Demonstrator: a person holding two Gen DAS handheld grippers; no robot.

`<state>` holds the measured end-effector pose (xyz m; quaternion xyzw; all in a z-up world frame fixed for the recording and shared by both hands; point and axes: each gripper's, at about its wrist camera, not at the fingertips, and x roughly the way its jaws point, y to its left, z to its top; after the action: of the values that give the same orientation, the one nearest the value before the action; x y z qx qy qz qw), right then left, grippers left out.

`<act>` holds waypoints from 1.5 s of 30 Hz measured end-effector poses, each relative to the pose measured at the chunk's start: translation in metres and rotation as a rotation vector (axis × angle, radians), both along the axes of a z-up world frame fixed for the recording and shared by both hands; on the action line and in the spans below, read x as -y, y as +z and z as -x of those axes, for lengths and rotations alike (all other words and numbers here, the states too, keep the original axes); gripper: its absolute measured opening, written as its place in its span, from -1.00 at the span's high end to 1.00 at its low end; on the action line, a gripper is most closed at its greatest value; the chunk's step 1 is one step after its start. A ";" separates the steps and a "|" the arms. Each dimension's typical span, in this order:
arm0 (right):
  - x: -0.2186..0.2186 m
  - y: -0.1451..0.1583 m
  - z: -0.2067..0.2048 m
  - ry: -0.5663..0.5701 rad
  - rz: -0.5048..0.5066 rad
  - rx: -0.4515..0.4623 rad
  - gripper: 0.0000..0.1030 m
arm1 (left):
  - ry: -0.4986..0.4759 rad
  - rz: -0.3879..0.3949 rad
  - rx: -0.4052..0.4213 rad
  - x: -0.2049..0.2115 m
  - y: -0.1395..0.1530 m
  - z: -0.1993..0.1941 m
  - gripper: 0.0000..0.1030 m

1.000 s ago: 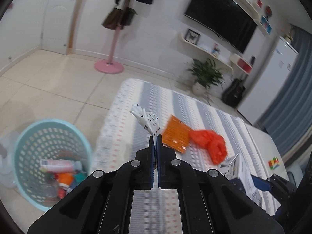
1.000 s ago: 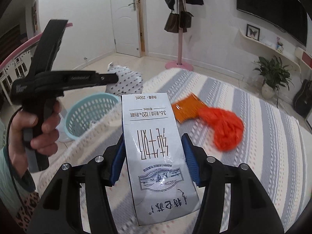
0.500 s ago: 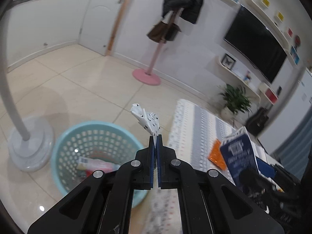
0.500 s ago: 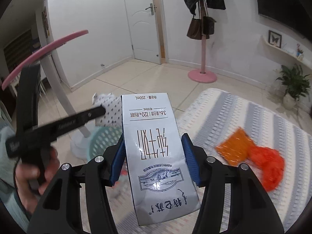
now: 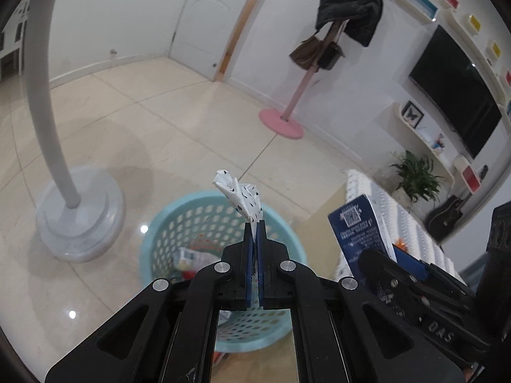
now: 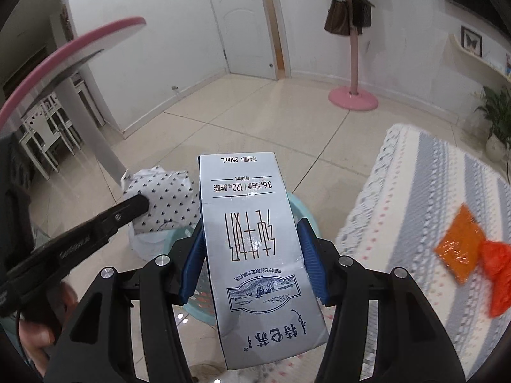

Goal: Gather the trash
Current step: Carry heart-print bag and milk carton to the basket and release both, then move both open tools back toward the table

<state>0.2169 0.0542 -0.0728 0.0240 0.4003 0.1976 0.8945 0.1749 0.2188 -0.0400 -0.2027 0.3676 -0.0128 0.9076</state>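
Your left gripper (image 5: 254,223) pinches the spotted wrapper (image 5: 240,196) above the teal basket (image 5: 179,223); your right gripper (image 6: 252,236) clamps the milk carton (image 6: 252,239) – just beside that basket – on both sides.

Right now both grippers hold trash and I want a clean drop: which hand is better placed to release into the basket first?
Left. The left gripper pinches the spotted wrapper right above the teal basket; the right gripper, holding the milk carton, sits more toward the basket's table-side rim.
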 end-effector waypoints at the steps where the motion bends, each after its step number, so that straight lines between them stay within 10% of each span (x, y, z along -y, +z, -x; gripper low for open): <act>1: -0.002 -0.004 -0.003 -0.006 0.000 -0.010 -0.02 | 0.004 0.000 -0.011 -0.002 -0.003 -0.001 0.99; 16: -0.010 -0.048 -0.027 -0.056 0.018 -0.119 -0.26 | 0.027 0.020 -0.096 -0.014 -0.025 -0.005 0.25; 28: 0.014 -0.032 -0.008 -0.034 -0.010 -0.083 -0.26 | 0.038 0.037 -0.038 0.007 -0.008 -0.005 0.21; 45: 0.198 0.030 0.040 -0.319 -0.018 0.109 -0.26 | -0.185 -0.010 0.059 0.143 0.019 -0.008 0.20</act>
<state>0.1767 -0.1438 -0.0431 0.0842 0.3404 0.0578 0.9347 0.1833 0.0759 -0.0213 -0.1629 0.3577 -0.1006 0.9140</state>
